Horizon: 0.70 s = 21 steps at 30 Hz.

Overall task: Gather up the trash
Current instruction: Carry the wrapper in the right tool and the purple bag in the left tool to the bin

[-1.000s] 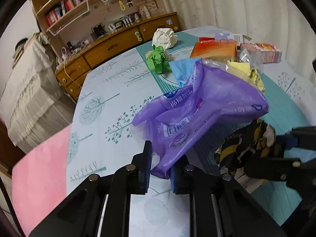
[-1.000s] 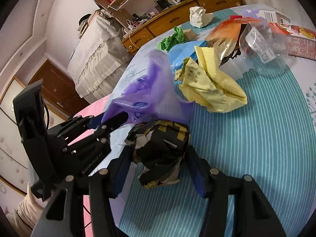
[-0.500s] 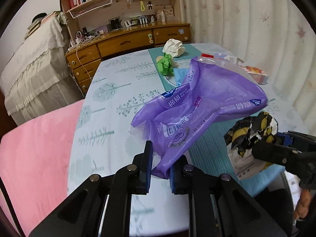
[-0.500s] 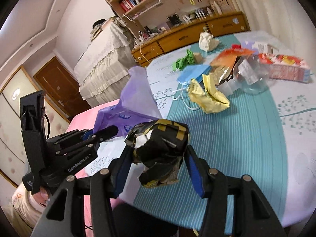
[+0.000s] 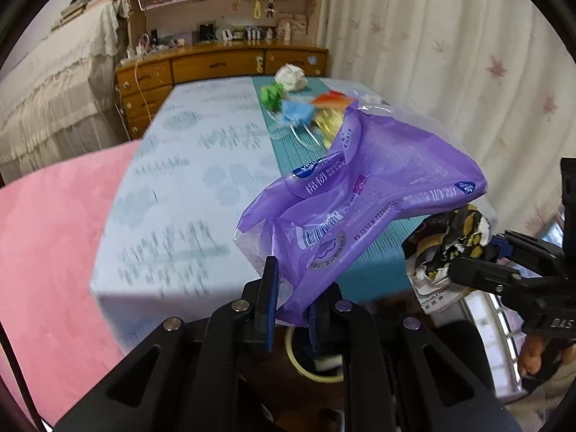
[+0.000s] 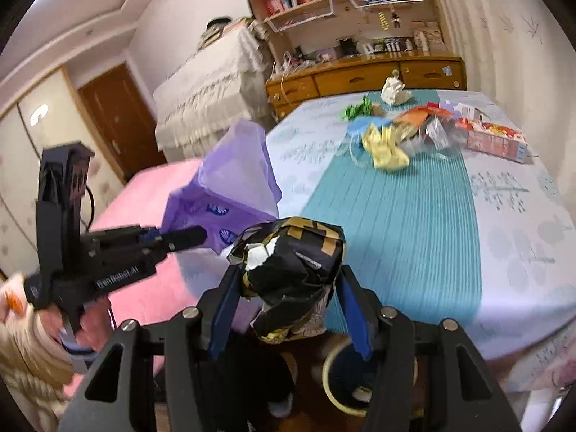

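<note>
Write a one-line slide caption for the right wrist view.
Right tool grips crumpled black-and-yellow wrapper above a bin; left tool holds purple bag.

Both grippers are black. The left gripper has two blue pads on the inside of its fingers and shiny round screws on its black arms. At 9 o'clock in the right wrist view its side carries small white letters, and a fuzzy cream sleeve is at 8 o'clock. The right gripper looks the same: blue pads and silver screws.
</note>
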Available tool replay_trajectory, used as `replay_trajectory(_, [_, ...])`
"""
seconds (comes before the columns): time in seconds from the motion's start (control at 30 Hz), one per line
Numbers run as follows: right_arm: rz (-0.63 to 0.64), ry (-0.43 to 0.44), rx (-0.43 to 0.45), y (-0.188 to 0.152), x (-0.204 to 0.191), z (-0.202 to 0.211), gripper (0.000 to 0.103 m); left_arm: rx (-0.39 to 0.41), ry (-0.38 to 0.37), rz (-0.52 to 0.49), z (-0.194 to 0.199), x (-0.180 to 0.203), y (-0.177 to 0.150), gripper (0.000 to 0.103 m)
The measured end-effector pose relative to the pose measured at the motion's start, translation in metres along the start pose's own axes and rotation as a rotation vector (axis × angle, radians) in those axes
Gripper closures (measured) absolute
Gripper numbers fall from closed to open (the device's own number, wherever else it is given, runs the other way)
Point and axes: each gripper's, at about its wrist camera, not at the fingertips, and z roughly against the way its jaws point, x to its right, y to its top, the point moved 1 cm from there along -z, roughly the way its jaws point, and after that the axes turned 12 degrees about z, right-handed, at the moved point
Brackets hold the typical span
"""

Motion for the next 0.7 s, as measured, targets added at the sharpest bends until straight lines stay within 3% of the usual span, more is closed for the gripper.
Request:
replay_trajectory(0.1, [0.025, -0.013, -0.057, -0.026, -0.004, 0.002, 0.049, -0.056, -0.020, -0.018, -0.002, 0.002, -0.033, 0.091])
replay_trajectory(0.37, [-0.031, -0.008, -0.253, -0.101, 0.010, -0.024, 0.049, -0.207, 0.014, -0.145, -0.036, 0.011, -0.111, 0.091])
replay_trajectory(0.7, [-0.066, -0.101, -0.439, -0.156, 0.042, -0.095, 0.049, -0.418, 0.089, -0.237, -0.144, 0.011, -0.160, 0.091])
